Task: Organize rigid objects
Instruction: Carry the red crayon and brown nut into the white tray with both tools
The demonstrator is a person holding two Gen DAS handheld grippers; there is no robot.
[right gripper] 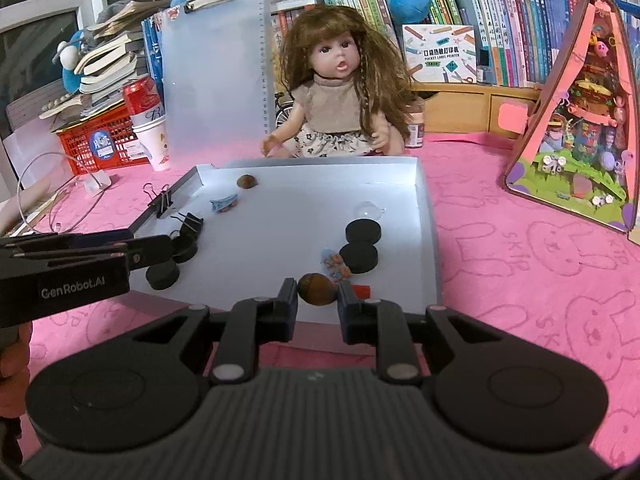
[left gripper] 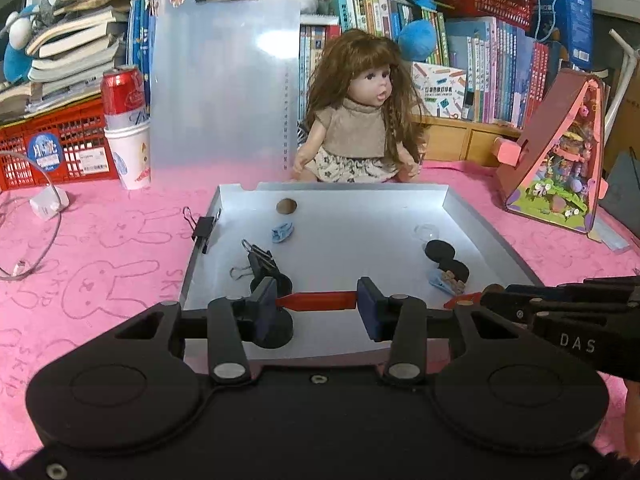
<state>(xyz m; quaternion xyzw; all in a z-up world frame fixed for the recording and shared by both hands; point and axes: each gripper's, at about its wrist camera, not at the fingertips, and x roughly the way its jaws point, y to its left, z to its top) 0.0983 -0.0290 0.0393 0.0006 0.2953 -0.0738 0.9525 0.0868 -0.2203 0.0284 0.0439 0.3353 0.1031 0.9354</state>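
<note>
A red clip (left gripper: 317, 301) spans the partly open left claw (left gripper: 317, 307), pinched end to end, while the nearly closed right claw (right gripper: 317, 294) grips a brown nut (right gripper: 317, 289), both above the white tray's (right gripper: 425, 200) near edge.

The left gripper (right gripper: 160, 258) reads "GenRobot.AI", the box (right gripper: 439, 53) "POCKET LABEL PRINTER" (small print).

Brightness: you have even indoor light, fairly bright.
Glare: the white tray (left gripper: 472, 216) floor washes out; the clipboard (left gripper: 224, 80) carries a pale sheen.
Shadows: soft and short under the tray's small things.
Distortion: your fisheye bends the bookshelf (right gripper: 500, 20); corners go black.
Focus: sharp mid-frame, softer toward edges.
</note>
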